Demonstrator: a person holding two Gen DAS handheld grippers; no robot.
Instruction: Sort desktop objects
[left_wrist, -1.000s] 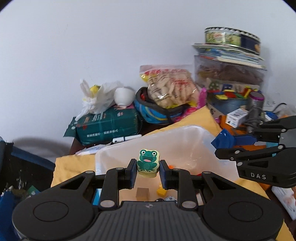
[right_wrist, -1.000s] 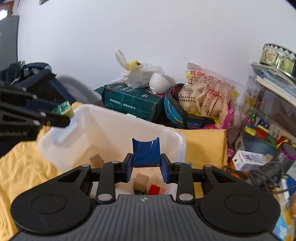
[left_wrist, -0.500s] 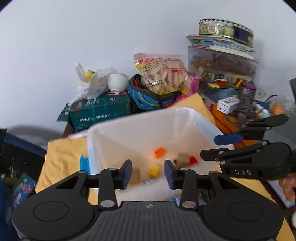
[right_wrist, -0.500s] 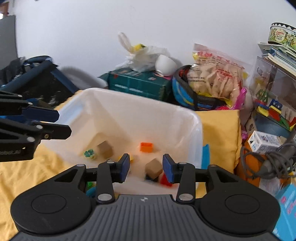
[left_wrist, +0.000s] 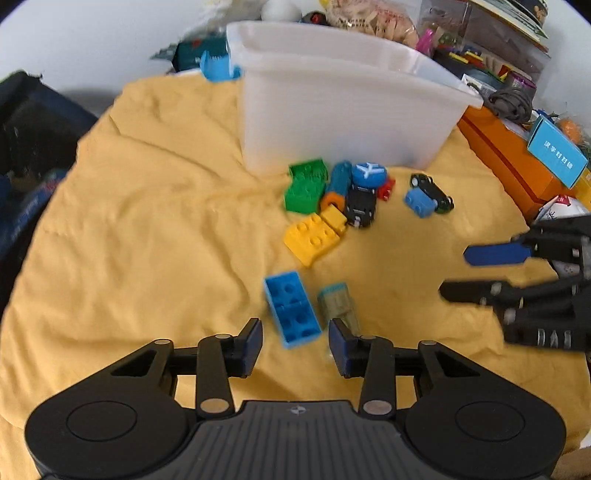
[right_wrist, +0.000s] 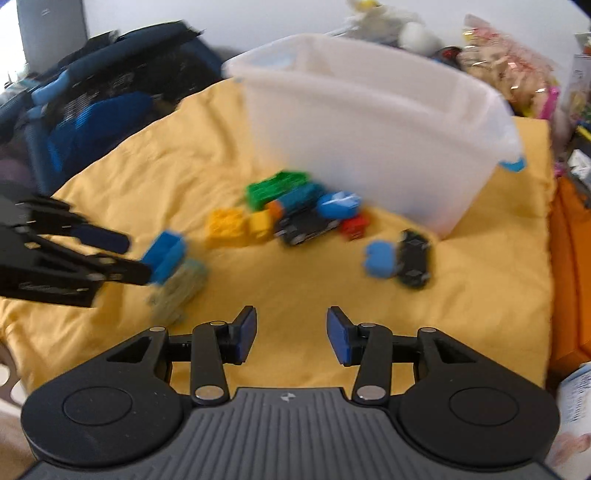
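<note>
My left gripper hovers low over the yellow cloth. Its jaws are closing, and the near end of a blue brick lies between the tips, untouched. A grey-green block lies just right of that brick. My right gripper is empty over bare cloth, jaws opening; it also shows at the right of the left wrist view, right gripper. Ahead of it lie a light-blue brick and a dark toy car. The white bin stands behind a pile with a green brick, yellow brick and black car.
An orange box with a blue carton on it borders the cloth on the right. A dark bag sits at the left edge. Snack bags, books and cables crowd the wall behind the bin. A blue piece stands beside the bin's far corner.
A second ago the left gripper held a frog block and the right a blue arch block above the bin. Both let go, then came down in front of the bin, tilted toward the cloth.
</note>
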